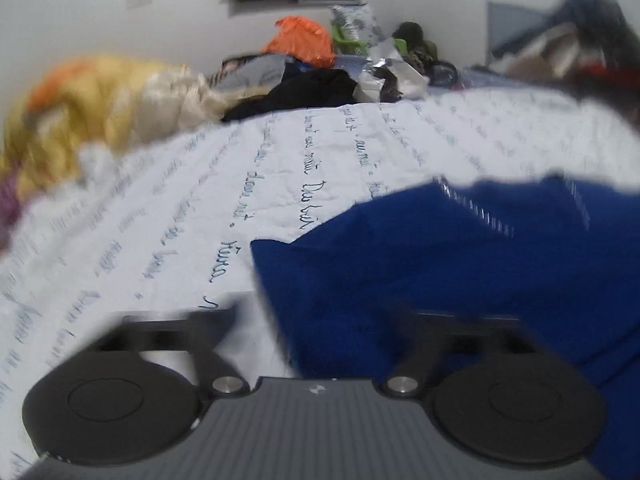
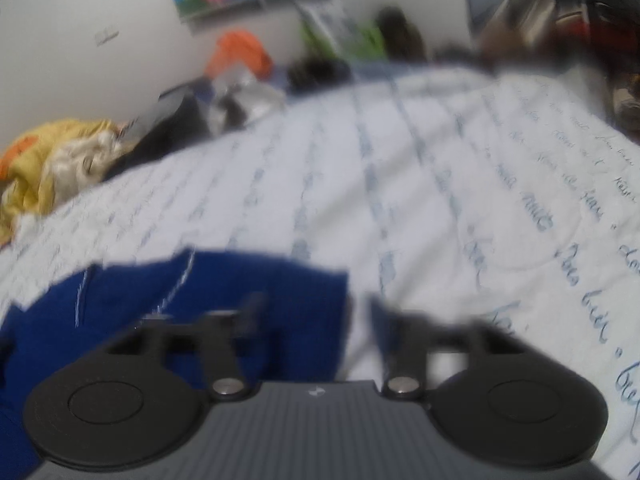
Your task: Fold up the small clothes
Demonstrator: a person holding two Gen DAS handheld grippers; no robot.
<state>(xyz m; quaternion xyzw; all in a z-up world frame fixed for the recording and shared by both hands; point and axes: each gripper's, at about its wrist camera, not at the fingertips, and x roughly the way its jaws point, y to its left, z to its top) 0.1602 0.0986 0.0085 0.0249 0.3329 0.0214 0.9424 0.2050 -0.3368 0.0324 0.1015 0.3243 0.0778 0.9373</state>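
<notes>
A dark blue garment [image 1: 460, 256] with white stitching lies on a white bedsheet [image 1: 304, 168] printed with handwriting. In the left wrist view it fills the lower right. My left gripper [image 1: 332, 316] stands wide open over its left edge: the left finger [image 1: 220, 314] is above the sheet and the right finger [image 1: 436, 320] is over the blue fabric. In the right wrist view the garment [image 2: 208, 300] lies at the lower left. My right gripper [image 2: 320, 316] is open at its right edge, gripping nothing. Both views are blurred.
A yellow and cream bundle of fabric [image 1: 100, 100] sits at the left of the bed. Black clothes [image 1: 304, 92], an orange bag [image 1: 300, 40] and other clutter line the far wall. Dark bags [image 2: 580, 12] pile up at the right.
</notes>
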